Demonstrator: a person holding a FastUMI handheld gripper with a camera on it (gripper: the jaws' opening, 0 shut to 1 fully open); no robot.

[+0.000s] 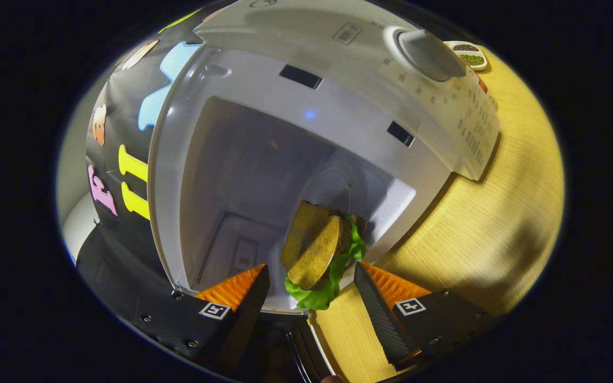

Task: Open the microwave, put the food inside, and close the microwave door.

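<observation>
The microwave [306, 133] stands open on the wooden counter [503, 223], its cavity bare and pale. The sandwich [320, 250], brown bread with lettuce spilling out, sits at the cavity's front lip, just ahead of the tongs [312, 279]. The tongs gape wide, both fingers clear of the sandwich, gripping nothing.

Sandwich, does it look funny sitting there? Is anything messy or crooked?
A bit. The sandwich sits tilted at the front edge of the open microwave, with its lettuce hanging out over the edge, so it is not fully inside. The gripper is open, fingers either side of it, not pressing. Nothing looks spilled or broken.
</observation>
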